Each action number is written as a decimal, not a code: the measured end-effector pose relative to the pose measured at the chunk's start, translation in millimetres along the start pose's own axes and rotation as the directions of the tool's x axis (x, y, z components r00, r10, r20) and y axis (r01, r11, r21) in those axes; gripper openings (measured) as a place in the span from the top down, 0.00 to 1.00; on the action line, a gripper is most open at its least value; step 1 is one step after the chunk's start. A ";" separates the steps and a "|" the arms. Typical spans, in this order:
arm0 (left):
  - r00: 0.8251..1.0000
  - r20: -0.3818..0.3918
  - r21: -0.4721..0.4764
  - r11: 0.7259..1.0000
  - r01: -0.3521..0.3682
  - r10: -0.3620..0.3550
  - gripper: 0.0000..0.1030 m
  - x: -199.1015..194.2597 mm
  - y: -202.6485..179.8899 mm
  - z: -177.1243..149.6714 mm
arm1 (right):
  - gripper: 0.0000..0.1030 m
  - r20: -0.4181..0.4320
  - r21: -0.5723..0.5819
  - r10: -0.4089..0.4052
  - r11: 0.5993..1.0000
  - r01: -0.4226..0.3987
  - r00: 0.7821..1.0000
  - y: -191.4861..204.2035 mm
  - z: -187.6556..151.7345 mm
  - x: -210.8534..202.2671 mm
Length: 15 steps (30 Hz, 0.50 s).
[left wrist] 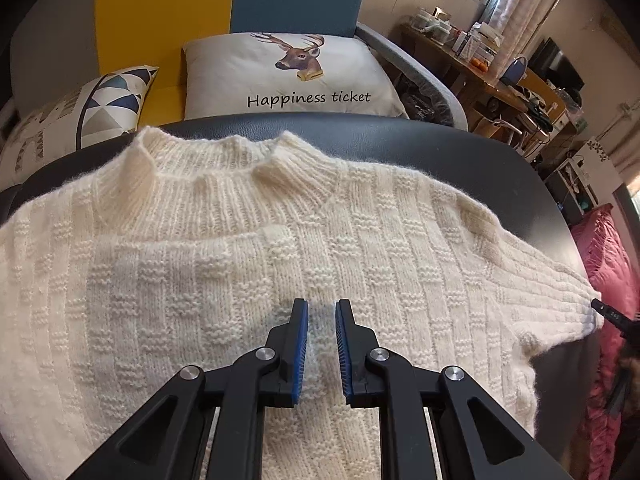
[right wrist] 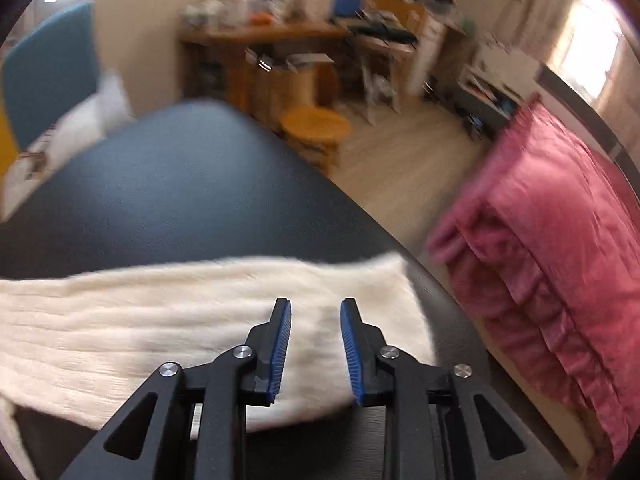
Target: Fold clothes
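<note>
Here the left hand-held gripper (left wrist: 322, 346) hangs over the middle of a cream knitted sweater (left wrist: 360, 240), its blue-padded jaws only a narrow gap apart with nothing pinched between them; the wool shows through the gap but is not gripped. The right hand-held gripper (right wrist: 316, 350) stands a little wider, also empty, above the cuff end of the sweater's right sleeve (right wrist: 200, 320), which runs out towards three o'clock almost to the edge of the dark bench (right wrist: 180, 184). In the left wrist view the sweater lies flat on the bench with its ribbed collar (left wrist: 224, 160) at twelve o'clock, and one panel already seems laid across the chest from nine o'clock, so I judge the fold to be partway: one side is in, this sleeve is not. The next move would call for the right jaws to come down on the cuff, close on the knit, and carry it across towards nine o'clock without dragging the body askew. The hem lies below the frame, the left side runs off at nine o'clock, and the right wrist view is blurred, so the cuff's exact edge is hard to make out. A deer cushion (left wrist: 288, 76) sits beyond at twelve o'clock, a pink quilt (right wrist: 560, 240) at three.
</note>
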State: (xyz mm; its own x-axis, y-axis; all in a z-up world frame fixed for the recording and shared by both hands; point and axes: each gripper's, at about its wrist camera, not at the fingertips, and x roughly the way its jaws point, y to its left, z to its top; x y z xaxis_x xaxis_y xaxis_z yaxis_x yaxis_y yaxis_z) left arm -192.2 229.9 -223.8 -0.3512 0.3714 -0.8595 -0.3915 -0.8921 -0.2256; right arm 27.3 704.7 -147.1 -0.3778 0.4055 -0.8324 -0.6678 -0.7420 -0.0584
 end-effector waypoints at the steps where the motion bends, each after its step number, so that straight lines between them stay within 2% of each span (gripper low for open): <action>1: 1.000 0.010 -0.004 1.000 0.009 -0.009 0.86 -3.4 1.8 2.0 | 0.74 0.016 -0.034 0.069 0.997 -0.069 0.997 20.0 3.1 -6.3; 3: 0.999 0.035 -0.018 1.000 -0.001 0.002 0.86 -8.7 9.8 9.6 | 0.74 0.036 -0.109 0.214 0.972 -0.209 0.976 62.4 8.7 -18.0; 6: 0.998 0.062 -0.058 0.998 -0.014 0.018 0.86 -15.6 27.7 20.9 | 0.74 -0.008 -0.254 0.428 0.873 -0.416 0.904 143.8 8.8 -29.9; 8: 0.996 0.085 -0.083 0.996 -0.034 0.041 0.86 -22.6 44.9 27.1 | 0.75 -0.060 -0.330 0.520 0.795 -0.508 0.852 194.1 6.3 -33.9; 10: 0.992 0.096 -0.098 0.993 -0.070 0.080 0.86 -28.0 63.8 33.1 | 0.75 -0.118 -0.385 0.575 0.725 -0.571 0.810 242.7 2.6 -35.4; 11: 0.990 0.101 -0.105 0.990 -0.090 0.100 0.86 -30.6 72.9 35.8 | 0.75 -0.145 -0.405 0.587 0.699 -0.589 0.796 264.4 0.9 -33.8; 13: 0.984 0.109 -0.108 0.986 -0.131 0.142 0.86 -33.5 90.7 39.7 | 0.75 -0.187 -0.432 0.579 0.677 -0.596 0.793 301.4 -2.0 -24.5; 14: 0.980 0.113 -0.109 0.982 -0.151 0.163 0.86 -34.9 99.6 41.5 | 0.75 -0.203 -0.448 0.565 0.673 -0.589 0.800 317.7 -4.2 -19.3; 15: 0.975 0.116 -0.108 0.978 -0.179 0.191 0.86 -35.5 107.7 42.6 | 0.75 -0.210 -0.465 0.537 0.680 -0.567 0.817 331.4 -7.2 -13.4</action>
State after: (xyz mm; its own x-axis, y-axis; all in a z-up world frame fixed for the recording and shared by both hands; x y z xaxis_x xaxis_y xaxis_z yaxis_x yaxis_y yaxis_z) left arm -258.2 131.5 -198.0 -0.5160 0.2212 -0.8275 -0.2278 -0.9667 -0.1164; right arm -184.4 449.5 -159.2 -0.5324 -0.1796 -0.8272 0.0587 -0.9827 0.1756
